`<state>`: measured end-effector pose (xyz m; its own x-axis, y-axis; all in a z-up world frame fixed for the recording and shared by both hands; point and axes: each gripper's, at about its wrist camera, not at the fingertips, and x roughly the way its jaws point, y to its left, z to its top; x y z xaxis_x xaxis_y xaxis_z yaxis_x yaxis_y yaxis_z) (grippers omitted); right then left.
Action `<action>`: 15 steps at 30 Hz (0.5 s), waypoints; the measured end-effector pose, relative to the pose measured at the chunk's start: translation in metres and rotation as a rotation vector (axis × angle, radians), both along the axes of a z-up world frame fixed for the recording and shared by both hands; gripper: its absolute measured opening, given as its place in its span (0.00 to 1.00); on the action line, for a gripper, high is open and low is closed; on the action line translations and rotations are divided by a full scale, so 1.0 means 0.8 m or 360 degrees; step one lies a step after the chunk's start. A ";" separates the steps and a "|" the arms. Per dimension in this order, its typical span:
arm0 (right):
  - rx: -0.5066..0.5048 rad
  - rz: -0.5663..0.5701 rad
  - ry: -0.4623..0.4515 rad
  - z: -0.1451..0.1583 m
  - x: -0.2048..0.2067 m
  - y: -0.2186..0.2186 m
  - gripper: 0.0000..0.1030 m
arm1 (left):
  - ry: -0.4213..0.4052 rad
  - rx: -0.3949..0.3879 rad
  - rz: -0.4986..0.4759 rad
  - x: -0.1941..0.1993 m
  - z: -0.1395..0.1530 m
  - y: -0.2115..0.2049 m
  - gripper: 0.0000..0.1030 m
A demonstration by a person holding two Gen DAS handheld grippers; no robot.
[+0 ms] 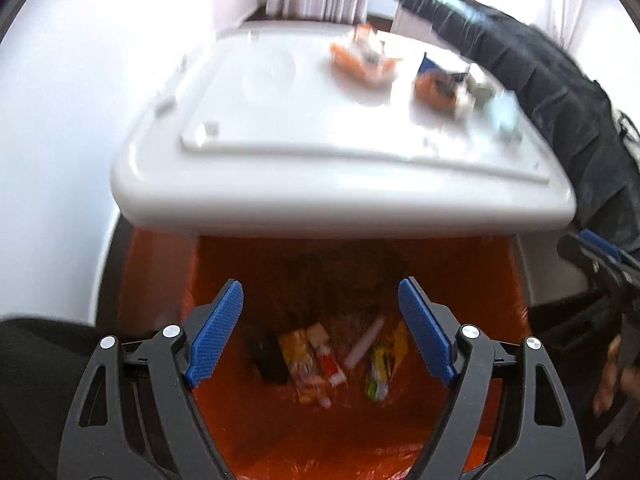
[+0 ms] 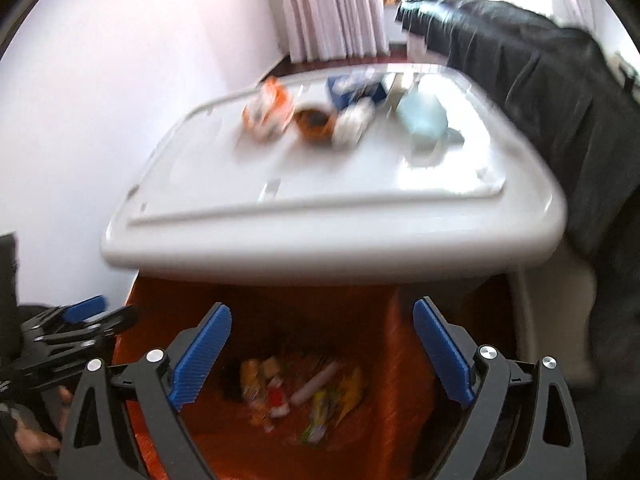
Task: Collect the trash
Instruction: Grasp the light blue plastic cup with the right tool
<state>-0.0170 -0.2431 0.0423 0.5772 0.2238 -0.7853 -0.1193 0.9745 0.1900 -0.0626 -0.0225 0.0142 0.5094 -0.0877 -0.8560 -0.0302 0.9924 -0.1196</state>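
Note:
Both grippers hang open and empty over a bin lined with an orange bag (image 1: pixel 472 280), which also shows in the right wrist view (image 2: pixel 384 432). My left gripper (image 1: pixel 320 332) has its blue pads wide apart above the wrappers (image 1: pixel 304 364) at the bottom. My right gripper (image 2: pixel 322 356) is also open above the same wrappers (image 2: pixel 256 384). On the white table (image 1: pixel 320 196) behind the bin lie an orange wrapper (image 1: pixel 364 60), an orange and blue packet (image 1: pixel 438 80) and a pale blue item (image 2: pixel 422 118).
A black cloth (image 1: pixel 540 76) drapes over something at the table's right side. A white wall (image 2: pixel 80 100) is to the left and curtains (image 2: pixel 332 12) at the back. The other gripper shows at each view's edge (image 1: pixel 608 264) (image 2: pixel 76 328).

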 end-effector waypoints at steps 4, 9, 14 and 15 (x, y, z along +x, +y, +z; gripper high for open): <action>-0.0039 -0.0053 -0.0086 0.031 0.047 -0.037 0.94 | -0.0263 -0.0072 -0.0050 0.012 0.069 0.010 0.79; -0.0225 -0.0014 -0.0135 0.043 0.126 -0.060 0.95 | -0.0301 -0.0080 -0.0053 0.070 0.092 0.011 0.93; -0.0388 0.0118 -0.0105 0.019 0.200 -0.059 0.95 | -0.0216 -0.0141 0.0055 0.127 0.082 0.016 0.93; -0.0390 0.0123 -0.0088 0.014 0.214 -0.062 0.95 | -0.0207 -0.0138 0.0055 0.138 0.082 0.014 0.93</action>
